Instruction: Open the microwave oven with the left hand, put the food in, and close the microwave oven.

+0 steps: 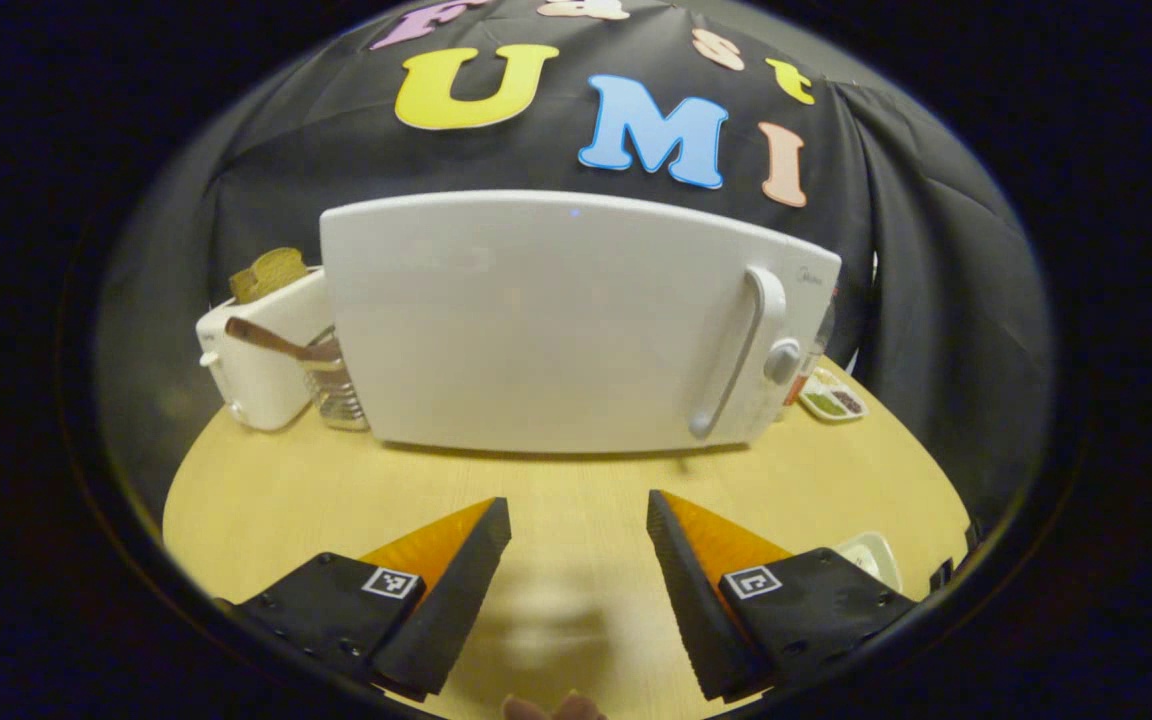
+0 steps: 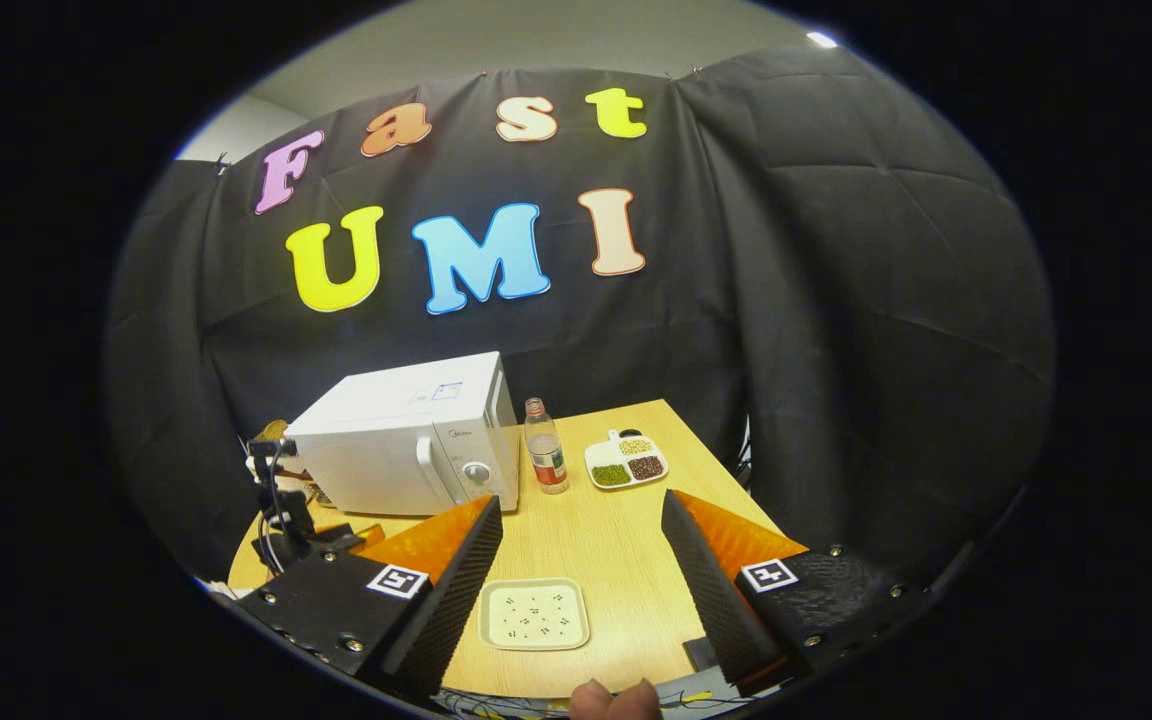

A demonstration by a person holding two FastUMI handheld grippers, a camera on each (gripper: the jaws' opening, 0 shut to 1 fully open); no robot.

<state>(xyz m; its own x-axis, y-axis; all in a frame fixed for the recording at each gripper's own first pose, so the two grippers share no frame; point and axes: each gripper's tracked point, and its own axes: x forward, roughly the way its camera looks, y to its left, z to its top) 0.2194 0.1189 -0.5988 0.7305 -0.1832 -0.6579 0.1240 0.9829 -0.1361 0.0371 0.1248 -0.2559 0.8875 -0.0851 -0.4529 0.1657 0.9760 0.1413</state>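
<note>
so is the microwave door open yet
No, the microwave door sits flush and shut in the left gripper view, its handle untouched, with the left hand-held gripper open short of it.

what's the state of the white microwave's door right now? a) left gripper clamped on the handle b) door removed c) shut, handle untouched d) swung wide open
c: in the left gripper view the white microwave oven has its door flush and closed, and the left gripper hangs open short of the white vertical door handle, touching nothing.
</note>
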